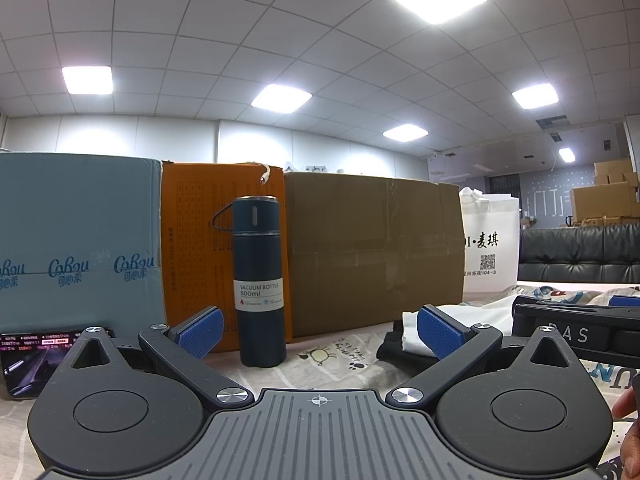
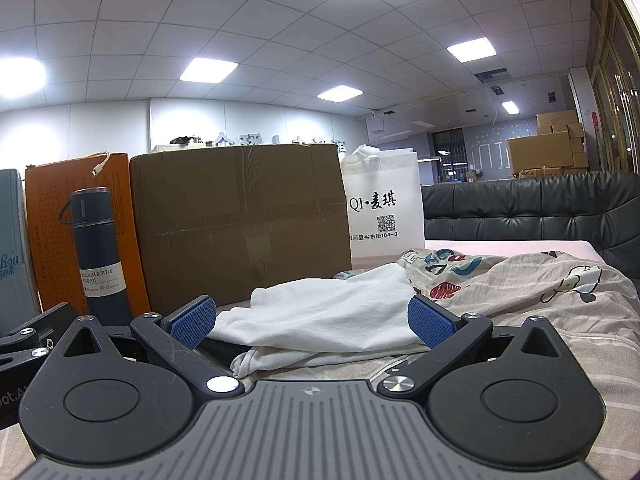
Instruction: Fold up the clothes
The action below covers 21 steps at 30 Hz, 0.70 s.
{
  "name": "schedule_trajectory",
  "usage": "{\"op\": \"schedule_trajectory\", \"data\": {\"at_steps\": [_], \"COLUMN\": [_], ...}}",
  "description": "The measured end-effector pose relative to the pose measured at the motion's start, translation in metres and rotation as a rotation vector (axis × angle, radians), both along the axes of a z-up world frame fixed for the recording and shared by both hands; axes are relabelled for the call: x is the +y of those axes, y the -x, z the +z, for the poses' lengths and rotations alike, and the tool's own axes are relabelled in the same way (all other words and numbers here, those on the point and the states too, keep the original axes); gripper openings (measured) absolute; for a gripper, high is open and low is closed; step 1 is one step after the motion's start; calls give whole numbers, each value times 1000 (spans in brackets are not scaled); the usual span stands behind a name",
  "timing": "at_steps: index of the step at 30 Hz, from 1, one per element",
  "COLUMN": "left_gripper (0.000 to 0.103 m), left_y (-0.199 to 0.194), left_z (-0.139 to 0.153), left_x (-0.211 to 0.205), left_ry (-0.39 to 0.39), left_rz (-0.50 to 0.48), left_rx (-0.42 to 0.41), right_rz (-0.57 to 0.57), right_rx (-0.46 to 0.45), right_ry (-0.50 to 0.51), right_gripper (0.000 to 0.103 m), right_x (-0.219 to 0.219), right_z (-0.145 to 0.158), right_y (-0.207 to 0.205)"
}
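A crumpled white garment (image 2: 320, 316) lies on the patterned bedsheet (image 2: 540, 304), with a dark garment (image 2: 224, 346) partly under it. My right gripper (image 2: 312, 322) is open and low, its blue pads on either side of the white cloth's near edge. My left gripper (image 1: 318, 334) is open and empty, facing a dark blue vacuum bottle (image 1: 260, 280). In the left wrist view the white garment (image 1: 456, 322) and dark garment (image 1: 394, 350) lie to the right, beside the right gripper's body (image 1: 576, 328).
A brown cardboard box (image 1: 374, 252), an orange box (image 1: 200, 256) and a blue-grey pack (image 1: 76, 240) stand along the back. A white paper bag (image 2: 382, 208) and a black sofa (image 2: 520, 216) are at the right. A phone (image 1: 28, 356) lies at the left.
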State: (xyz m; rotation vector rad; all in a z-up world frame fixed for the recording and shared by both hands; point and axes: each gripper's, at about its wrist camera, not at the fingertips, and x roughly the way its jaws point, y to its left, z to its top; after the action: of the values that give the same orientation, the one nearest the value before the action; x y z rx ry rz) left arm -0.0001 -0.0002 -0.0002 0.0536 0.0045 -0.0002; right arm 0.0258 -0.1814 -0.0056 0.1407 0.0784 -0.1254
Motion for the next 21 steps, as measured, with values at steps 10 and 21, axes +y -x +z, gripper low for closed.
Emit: {"op": "schedule_trajectory", "data": {"at_steps": [10, 21], "left_gripper": [103, 103], "left_y": [1, 0], "left_z": [-1, -1], "left_x": [1, 0], "left_ry": [-4, 5], "left_rz": [-4, 1], "left_rx": [-2, 6], "right_rz": [0, 0], "right_rx": [3, 2], "right_ry": [0, 0], "right_gripper": [103, 103], "right_x": [0, 0], "right_z": [0, 0], "right_y": [0, 0]}}
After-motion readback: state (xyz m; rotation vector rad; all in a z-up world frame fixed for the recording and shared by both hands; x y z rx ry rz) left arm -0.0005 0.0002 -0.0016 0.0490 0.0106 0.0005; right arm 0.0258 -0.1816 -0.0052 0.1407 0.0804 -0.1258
